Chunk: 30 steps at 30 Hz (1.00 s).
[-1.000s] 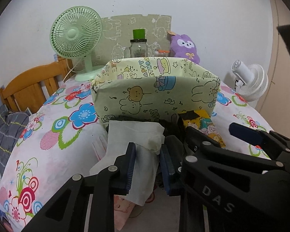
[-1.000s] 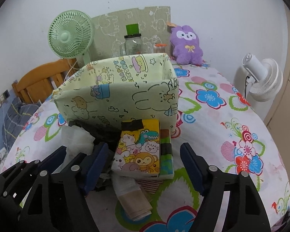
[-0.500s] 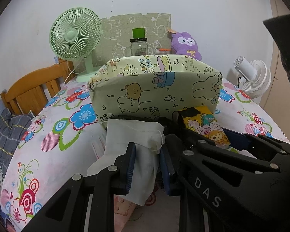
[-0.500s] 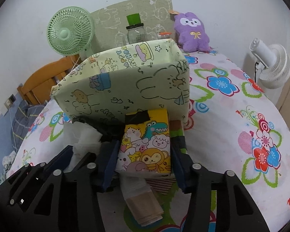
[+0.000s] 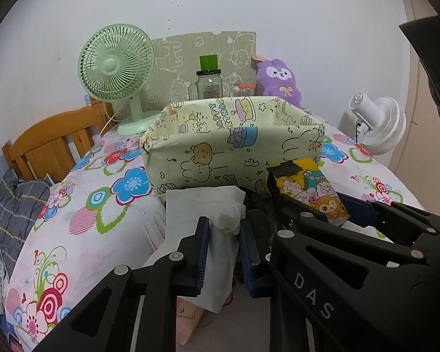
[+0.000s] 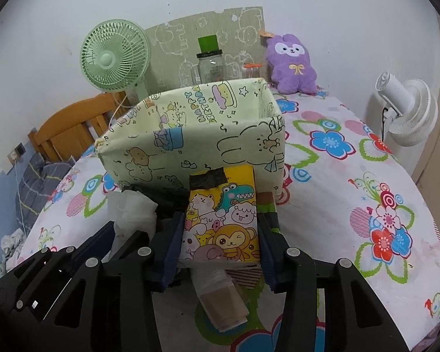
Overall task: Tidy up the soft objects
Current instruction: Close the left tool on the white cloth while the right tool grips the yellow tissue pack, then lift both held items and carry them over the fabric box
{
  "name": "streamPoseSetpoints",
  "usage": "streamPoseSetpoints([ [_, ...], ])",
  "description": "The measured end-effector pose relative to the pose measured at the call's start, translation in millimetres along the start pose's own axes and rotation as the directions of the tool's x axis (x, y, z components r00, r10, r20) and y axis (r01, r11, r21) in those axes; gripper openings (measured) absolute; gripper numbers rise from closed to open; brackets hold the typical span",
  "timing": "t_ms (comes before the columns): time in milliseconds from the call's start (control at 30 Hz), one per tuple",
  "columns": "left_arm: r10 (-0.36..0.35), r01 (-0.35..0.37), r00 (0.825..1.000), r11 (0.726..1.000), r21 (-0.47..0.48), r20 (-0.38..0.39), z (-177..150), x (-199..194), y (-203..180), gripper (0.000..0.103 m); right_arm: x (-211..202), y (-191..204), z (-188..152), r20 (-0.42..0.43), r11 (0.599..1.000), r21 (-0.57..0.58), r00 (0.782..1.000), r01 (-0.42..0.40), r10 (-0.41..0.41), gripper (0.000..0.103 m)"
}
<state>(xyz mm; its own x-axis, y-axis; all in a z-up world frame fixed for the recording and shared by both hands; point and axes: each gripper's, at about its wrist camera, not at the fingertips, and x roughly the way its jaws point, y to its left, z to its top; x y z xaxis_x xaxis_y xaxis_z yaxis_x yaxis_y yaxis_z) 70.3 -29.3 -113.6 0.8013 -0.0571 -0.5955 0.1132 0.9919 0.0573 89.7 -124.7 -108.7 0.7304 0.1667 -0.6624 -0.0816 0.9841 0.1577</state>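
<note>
meanwhile, on a table draped in a flowered cloth (image 6: 352, 182), two hand-held tongs work side by side just in front of a pale green fabric bin (image 5: 234, 152) printed with cartoon animals. the left gripper (image 5: 224, 252) is clenched on a white tissue pack (image 5: 208, 228), its blue pads pressing the soft white wrapper from both sides; the pack's upper end rises above the pads toward the bin's front wall. the right gripper (image 6: 220, 234) is grasping a yellow cartoon packet (image 6: 223, 220), both pads touching the packet's sides; the packet stands tilted, its top edge with a strip of black tape near the bin's front wall. under and beside that packet lie a beige wrapped pack (image 6: 223, 308) and other small items, partly hidden. the bin sits open-topped and upright. behind it stand a green desk fan (image 6: 114, 55), a glass jar (image 6: 209, 64) with a green cap, and a purple plush toy (image 6: 290, 64). a white fan (image 6: 407, 111) stands past the table's right edge.
</note>
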Motion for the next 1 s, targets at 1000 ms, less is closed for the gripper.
streamPoseSetpoints([
  [1000, -0.029, 0.034, 0.993, 0.999, -0.038, 0.118, 29, -67, 2, 0.017, -77, 17, 29, 0.127, 0.999, -0.039, 0.992, 0.011, -0.006, 0.05],
])
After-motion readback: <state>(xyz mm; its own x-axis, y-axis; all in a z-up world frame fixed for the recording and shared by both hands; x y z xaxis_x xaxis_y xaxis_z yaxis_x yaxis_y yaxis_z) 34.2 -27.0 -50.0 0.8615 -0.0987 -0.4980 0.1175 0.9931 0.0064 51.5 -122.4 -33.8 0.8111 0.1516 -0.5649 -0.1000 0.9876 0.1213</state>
